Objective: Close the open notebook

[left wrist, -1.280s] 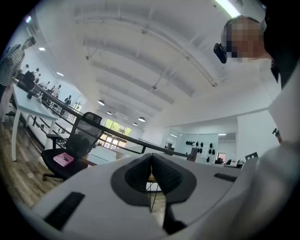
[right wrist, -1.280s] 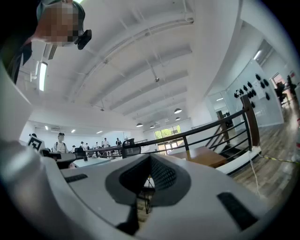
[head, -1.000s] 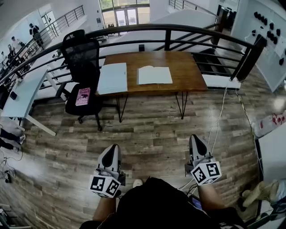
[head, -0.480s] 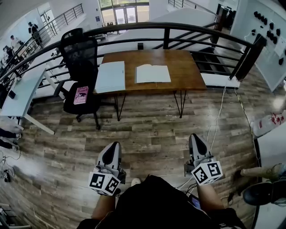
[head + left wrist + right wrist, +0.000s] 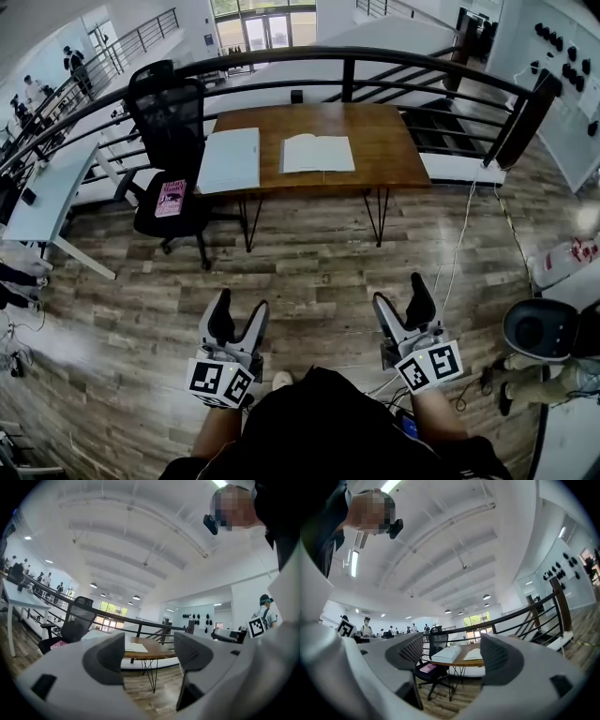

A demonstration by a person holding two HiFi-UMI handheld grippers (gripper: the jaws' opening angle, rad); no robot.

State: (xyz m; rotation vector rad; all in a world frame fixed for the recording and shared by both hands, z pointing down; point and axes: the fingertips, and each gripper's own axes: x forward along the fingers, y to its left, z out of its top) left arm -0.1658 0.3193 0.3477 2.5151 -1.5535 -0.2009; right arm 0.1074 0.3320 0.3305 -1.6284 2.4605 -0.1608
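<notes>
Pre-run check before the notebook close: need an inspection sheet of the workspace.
Surface: brown wooden desk, far from both grippers across the plank floor.
Job's things: white open notebook, flat, mid-desk.
Clutter: pale closed book left of it; small black object at far edge; pink book on black office chair.
Grippers: left gripper, right gripper: fingers have just been opening, nothing between them.
Cables: white cable on floor, right of desk.
Surroundings: black railing; white side desk; distant people.
</notes>
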